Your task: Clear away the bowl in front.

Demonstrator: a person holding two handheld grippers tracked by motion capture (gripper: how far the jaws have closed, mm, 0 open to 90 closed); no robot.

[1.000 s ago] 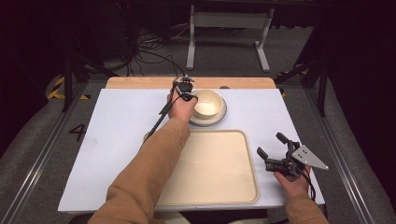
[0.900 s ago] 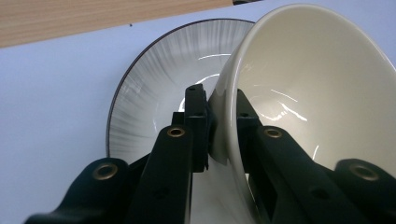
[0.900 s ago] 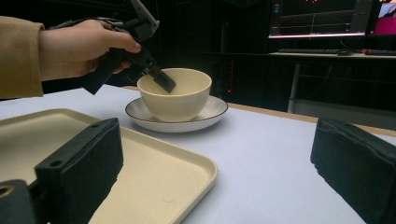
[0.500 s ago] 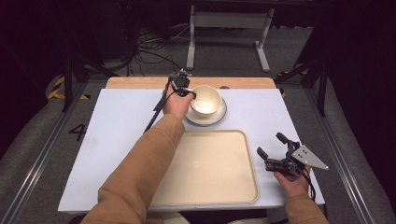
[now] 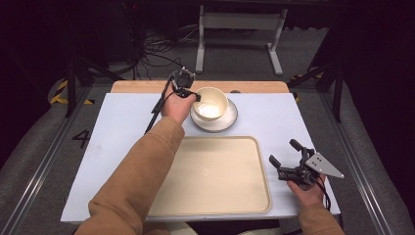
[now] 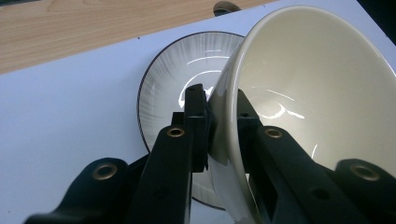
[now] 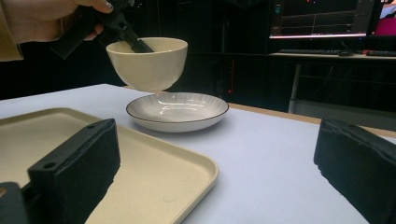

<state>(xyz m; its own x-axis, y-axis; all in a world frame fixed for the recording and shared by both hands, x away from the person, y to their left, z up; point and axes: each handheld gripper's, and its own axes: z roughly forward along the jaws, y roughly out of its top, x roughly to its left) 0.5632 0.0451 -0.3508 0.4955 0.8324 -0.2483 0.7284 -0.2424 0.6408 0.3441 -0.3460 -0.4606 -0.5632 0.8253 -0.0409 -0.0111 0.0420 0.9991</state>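
Observation:
A cream bowl (image 5: 211,101) (image 6: 308,93) (image 7: 148,63) hangs just above a dark-rimmed striped plate (image 5: 226,122) (image 6: 161,81) (image 7: 177,111) at the back of the table. My left gripper (image 5: 195,94) (image 6: 219,107) is shut on the bowl's near-left rim, one jaw inside and one outside. The bowl is tilted in the left gripper view. My right gripper (image 5: 285,153) (image 7: 217,163) stands open over the table's front right, beside a beige tray (image 5: 215,176) (image 7: 154,177), with nothing between its fingers.
The tray lies bare at the front centre of the white table top (image 5: 112,132). A wooden strip (image 5: 147,87) runs along the table's far edge. A white metal frame (image 5: 240,29) and cables stand on the floor behind.
The left gripper has lifted the bowl a little off the plate and shifted it slightly left. The right gripper has stayed where it was.

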